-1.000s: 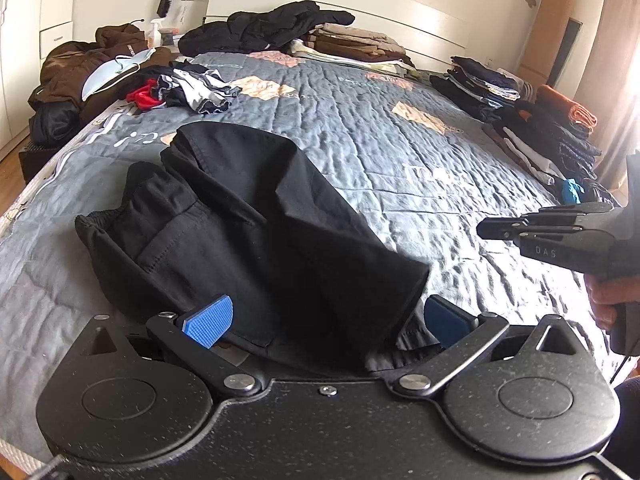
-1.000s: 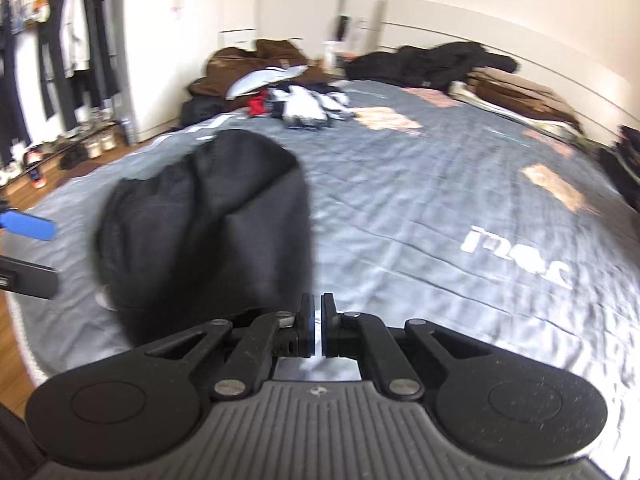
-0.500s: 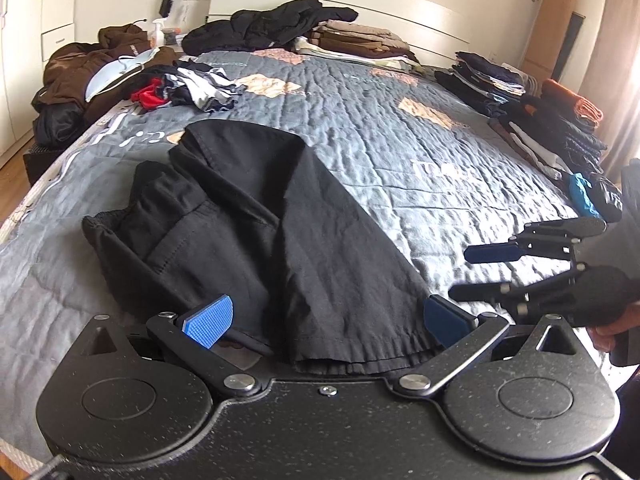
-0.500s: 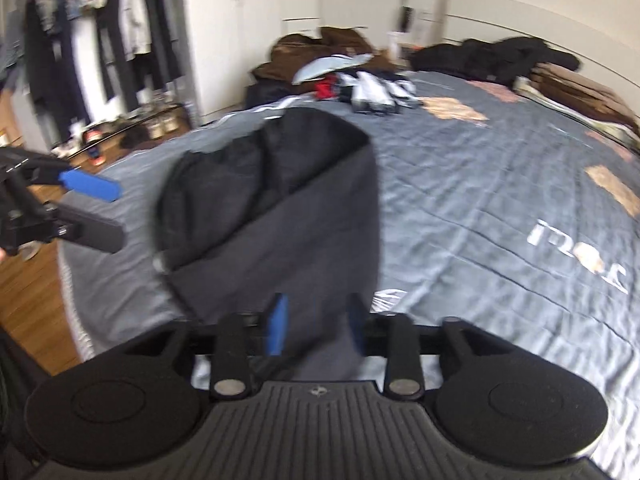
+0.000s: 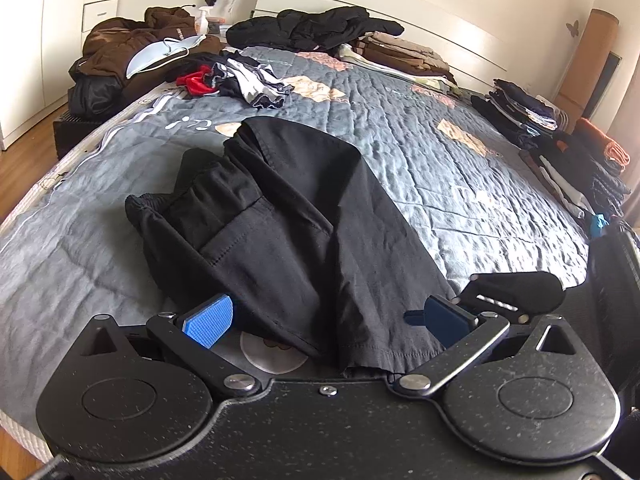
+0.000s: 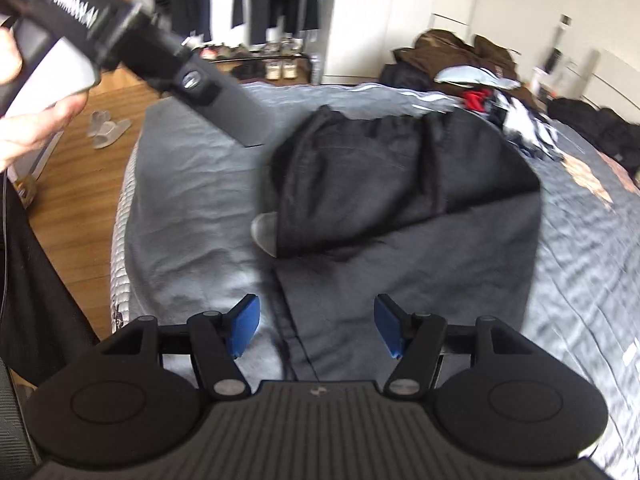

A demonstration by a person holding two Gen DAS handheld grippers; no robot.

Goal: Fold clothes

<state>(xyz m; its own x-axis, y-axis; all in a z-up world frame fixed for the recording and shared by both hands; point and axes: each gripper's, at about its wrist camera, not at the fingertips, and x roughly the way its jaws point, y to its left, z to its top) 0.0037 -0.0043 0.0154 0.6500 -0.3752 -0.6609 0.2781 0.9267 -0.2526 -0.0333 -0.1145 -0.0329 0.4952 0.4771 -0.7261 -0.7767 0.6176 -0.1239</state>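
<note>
Room: bedroom; wardrobe and hanging clothes beyond the right claw (image 6: 316, 326), headboard (image 5: 360, 4) far ahead of the left claw (image 5: 326, 322).
Surface: grey quilt (image 5: 460, 184), soft and wrinkled, so it likely gives under any press.
Clutter: loose clothes (image 5: 236, 80) far ahead-left of the left claw; folded stacks (image 5: 560, 148) off to its right.
Trousers (image 5: 288, 232): black, lying half-folded on the quilt straight ahead of both claws, hem end between the left claw's spread fingers.
Handling: looks light, limp, thin woven cloth; should drape and slide, not hold shape.
Hold: best pinched at the stitched hem (image 5: 380, 360) or the elastic waistband (image 5: 160, 204), taking all layers.
Left claw: wide apart, gripping nothing.
Right claw: wide apart, empty, over the trouser leg (image 6: 400, 280); view blurred.
</note>
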